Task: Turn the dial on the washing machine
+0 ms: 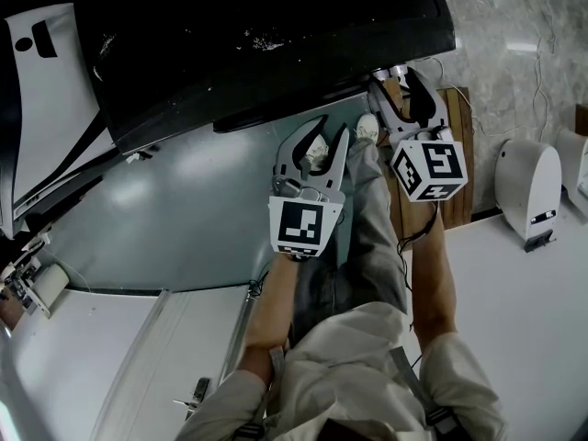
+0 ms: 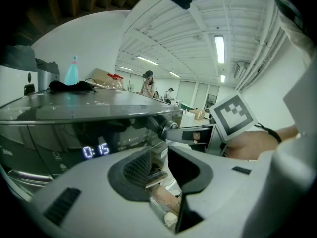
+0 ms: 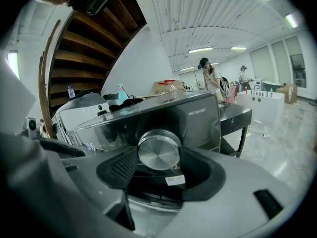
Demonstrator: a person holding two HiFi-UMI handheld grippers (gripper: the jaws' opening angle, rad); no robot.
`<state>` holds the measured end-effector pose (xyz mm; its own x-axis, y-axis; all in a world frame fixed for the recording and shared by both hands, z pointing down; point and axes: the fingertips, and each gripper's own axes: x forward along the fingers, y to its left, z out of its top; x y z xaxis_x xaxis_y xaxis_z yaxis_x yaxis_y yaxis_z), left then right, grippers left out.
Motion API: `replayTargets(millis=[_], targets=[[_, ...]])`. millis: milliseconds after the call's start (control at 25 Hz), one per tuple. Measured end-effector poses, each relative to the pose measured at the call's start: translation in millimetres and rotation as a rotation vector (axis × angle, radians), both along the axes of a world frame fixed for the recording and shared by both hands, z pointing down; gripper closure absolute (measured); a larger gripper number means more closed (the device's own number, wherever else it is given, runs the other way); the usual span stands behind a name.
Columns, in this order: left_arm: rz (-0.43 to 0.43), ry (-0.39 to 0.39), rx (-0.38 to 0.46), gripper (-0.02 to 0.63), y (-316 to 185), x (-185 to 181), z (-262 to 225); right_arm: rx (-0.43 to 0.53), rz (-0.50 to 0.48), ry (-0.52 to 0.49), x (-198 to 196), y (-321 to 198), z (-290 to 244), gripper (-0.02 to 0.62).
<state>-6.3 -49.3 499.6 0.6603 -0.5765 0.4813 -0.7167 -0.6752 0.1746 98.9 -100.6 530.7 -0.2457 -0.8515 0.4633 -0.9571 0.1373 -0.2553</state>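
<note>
right gripper (image 3: 158,155) pinches the silver dial (image 3: 159,150) by its rim, one jaw on either side. dial location: right end of the dark control panel (image 3: 198,125) on the washing machine (image 1: 276,26). panel print beside the dial starts "mg120"; the remainder is not clearly legible. left gripper (image 2: 159,158): jaws slightly apart, nothing between them, held facing the panel, where the display (image 2: 96,150) reads "0:15". on the lid: blue spray bottle (image 2: 72,73), black cloth (image 2: 69,87).
</note>
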Motion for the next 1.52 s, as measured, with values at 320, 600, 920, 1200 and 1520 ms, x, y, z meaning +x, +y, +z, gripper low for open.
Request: replayTargets(millis=[320, 600, 920, 1200, 1520], targets=[[0.0, 0.001, -0.003, 0.495, 1.5, -1.2, 1.5, -0.006, 0.019, -0.11, 1.3, 0.4, 0.9, 0.327], [0.001, 0.001, -0.004, 0.495, 1.3, -2.2, 1.9, -0.019, 0.032, -0.204, 2.4, 0.4, 1.5, 0.327], [0.004, 0.004, -0.006, 0.495, -0.1, -0.6, 2.8, -0.027, 0.044, -0.312, 3.7, -0.1, 2.0, 0.327], [0.009, 0.006, -0.007, 0.495, -0.1, 0.1, 4.8, -0.033, 0.064, -0.42, 4.8, 0.2, 3.2, 0.326], [0.019, 0.007, -0.005, 0.495, 0.4, 1.5, 4.3, -0.039, 0.093, -0.548, 6.4, -0.7, 3.5, 0.325]])
